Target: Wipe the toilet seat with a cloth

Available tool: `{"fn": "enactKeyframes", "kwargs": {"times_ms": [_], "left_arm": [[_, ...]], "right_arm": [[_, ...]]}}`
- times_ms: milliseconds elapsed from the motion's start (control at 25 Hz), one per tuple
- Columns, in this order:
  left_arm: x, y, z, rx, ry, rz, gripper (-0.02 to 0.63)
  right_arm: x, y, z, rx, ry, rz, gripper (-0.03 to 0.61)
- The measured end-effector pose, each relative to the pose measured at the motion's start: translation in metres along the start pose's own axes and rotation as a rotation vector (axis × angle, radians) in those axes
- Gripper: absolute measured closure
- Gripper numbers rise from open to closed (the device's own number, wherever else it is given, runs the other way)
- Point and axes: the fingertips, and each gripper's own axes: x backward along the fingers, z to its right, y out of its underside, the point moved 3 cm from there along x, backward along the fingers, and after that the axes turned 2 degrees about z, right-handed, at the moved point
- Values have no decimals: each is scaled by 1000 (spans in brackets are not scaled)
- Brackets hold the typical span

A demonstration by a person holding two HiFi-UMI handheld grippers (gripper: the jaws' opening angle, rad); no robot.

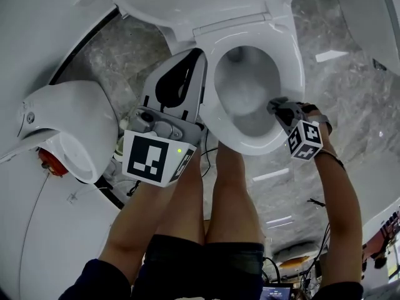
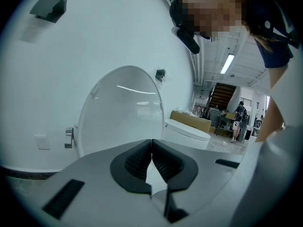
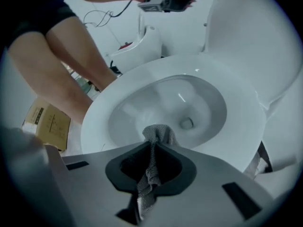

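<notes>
Right gripper view puts the cloth (image 3: 154,135) dead centre: a grey knitted wad pinched between the closed-down jaws of the right gripper (image 3: 152,144), with a tuft poking past the tips and a tail hanging back behind them. That tuft sits over the near rim of the toilet seat (image 3: 239,126), touching it or just above; I cannot tell which. The seat's oval runs away from this gripper toward the raised lid (image 3: 255,41), so the wipe, as I judge it, must follow the ring round to either side. Head view shows the right gripper at the seat's front right edge, while the left gripper (image 1: 187,61), jaws pressed together on nothing, hangs beside the seat's left edge, aimed at the lid
</notes>
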Motion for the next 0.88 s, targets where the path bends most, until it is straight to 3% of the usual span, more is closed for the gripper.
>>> {"fn": "enactKeyframes", "kwargs": {"times_ms": [120,200,360,480,680,880], "left_arm": [[0,-2,5,-8,14,-1,594],[1,-3,8,-14,21,0,594],[2,4,12,-20,27,-16,594],[1,8,16,-23,37,-25,594],[2,12,20,-29,52,-34,594],[2,8,21,-30,58,-35,594]], "right_arm": [[5,2,25,3,38,16,531],[14,0,66,-37,128,46,531],[36,-11,130,2,288,94,529],[50,-7,145,-79,331,200,529],[48,16,105,-216,322,299,531],[35,27,16,-235,158,275,531]]}}
